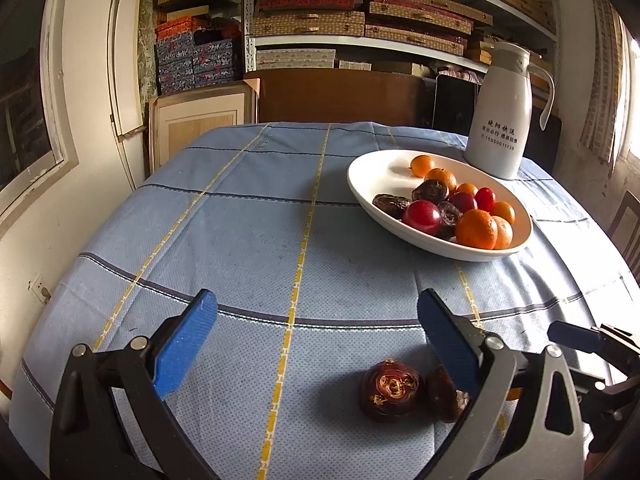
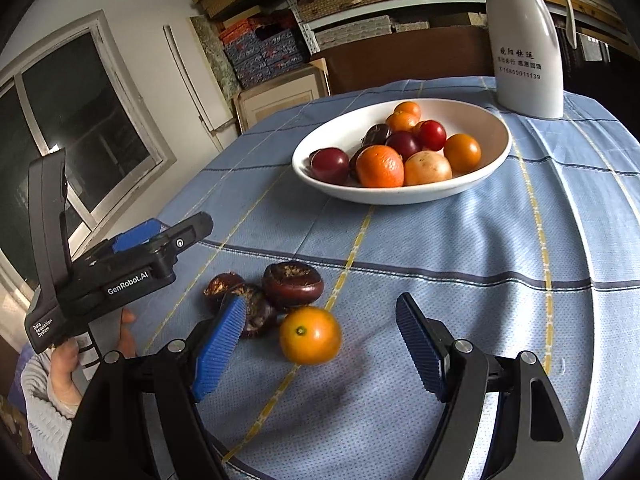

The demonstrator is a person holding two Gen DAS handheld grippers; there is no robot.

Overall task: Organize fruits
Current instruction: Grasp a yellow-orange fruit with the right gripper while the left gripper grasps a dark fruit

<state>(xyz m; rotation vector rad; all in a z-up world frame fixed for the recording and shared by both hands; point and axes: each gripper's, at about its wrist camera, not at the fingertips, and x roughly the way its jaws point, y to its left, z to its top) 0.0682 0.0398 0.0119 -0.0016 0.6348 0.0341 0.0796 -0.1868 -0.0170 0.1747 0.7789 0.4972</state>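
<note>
A big surface (image 1: 248, 240) with a blue checked cloth fills both views. On its far side stands a tall white jug (image 1: 502, 114) with a handle and dark writing on it. Just in front of the jug sits a white oval bowl (image 2: 316, 176). The bowl holds a pile of fruit: oranges, red round ones, dark brown ones and one pale yellow one.

The left gripper (image 1: 318, 334) hangs low over the near part of the surface. Its blue fingers (image 1: 186, 346) are wide apart and hold nothing. In the right wrist view the same tool shows at the left, black, with a hand wrapped around its handle.

The right gripper (image 2: 320, 342) is also low over the cloth. Its blue fingers (image 2: 220, 346) are spread wide too, with nothing clamped.

Four loose fruits lie on the cloth near the tools, well apart from the bowl. Three are dark brown chestnuts (image 2: 294, 284), bunched together and touching. In the left wrist view, two of them show just inside the right-hand finger, and one is partly hidden behind it. In the right wrist view, the left-hand finger covers part of one chestnut.

The last one is a small orange (image 2: 310, 336). It lies on the cloth between the right gripper's fingers, closer to the left-hand finger. It sits just beside the chestnuts. No finger is touching it.
</note>
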